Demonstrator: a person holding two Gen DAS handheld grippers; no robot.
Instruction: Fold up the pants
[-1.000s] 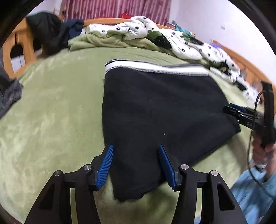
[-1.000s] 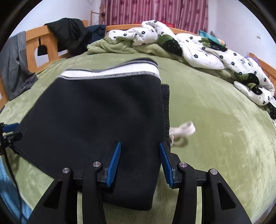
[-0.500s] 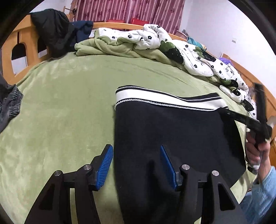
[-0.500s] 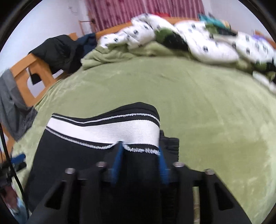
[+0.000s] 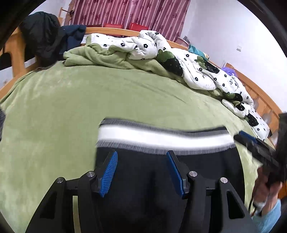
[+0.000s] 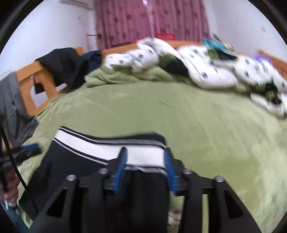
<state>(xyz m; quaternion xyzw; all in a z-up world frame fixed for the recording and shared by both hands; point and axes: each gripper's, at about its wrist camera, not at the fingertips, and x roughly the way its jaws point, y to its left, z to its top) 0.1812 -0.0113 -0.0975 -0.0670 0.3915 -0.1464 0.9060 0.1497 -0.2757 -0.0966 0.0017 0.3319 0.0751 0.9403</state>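
I hold a tool in each hand over a big bed with a soft green blanket on it. The black pants lie on the blanket, close to me. Their waistband is white with dark stripes, and it is the far edge of the pants.

My left tool hangs over the left part of the pants. Its two blue pads are spread apart. The black cloth shows in the gap between them, but the pads do not squeeze it.

My right tool is over the right end of the waistband. Its jaws are opening now. The white band shows between the blue pads, and I cannot tell if the pads touch it, because this view is blurry. From my left side I can see the right tool at the right end of the waistband, with my hand and a light blue sleeve behind it.

At the far side of the bed there is a bunched-up white quilt with little black flowers. A dark jacket hangs on the wooden bed frame. Red curtains hang behind the bed.
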